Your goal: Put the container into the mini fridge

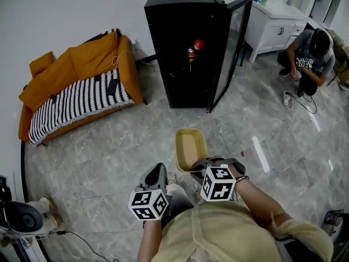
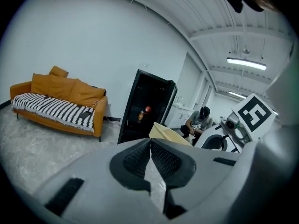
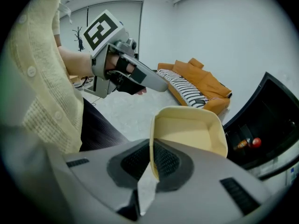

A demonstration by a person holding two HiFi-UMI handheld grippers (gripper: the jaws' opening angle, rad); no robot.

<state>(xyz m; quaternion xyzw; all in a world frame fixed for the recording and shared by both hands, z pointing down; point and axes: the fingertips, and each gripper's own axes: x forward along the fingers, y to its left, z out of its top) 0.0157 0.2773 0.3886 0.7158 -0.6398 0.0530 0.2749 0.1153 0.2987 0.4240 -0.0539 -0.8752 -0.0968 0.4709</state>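
Observation:
A pale yellow container [image 1: 190, 148] hangs above the floor in front of me, empty, its near rim pinched by my right gripper [image 1: 197, 165], which is shut on it. In the right gripper view the container [image 3: 189, 129] stands up from between the jaws. My left gripper [image 1: 157, 173] floats to the left of the container, shut with nothing in it [image 2: 150, 146]. The black mini fridge [image 1: 188, 48] stands ahead with its glass door [image 1: 232, 48] swung open to the right; a bottle and a red ball [image 1: 198, 45] sit inside.
An orange sofa [image 1: 79, 86] with a striped throw lines the wall on the left. A person [image 1: 310, 56] crouches at the far right by a white cabinet [image 1: 275, 23]. A cable lies on the marble floor near them. A round device [image 1: 22, 217] sits at the lower left.

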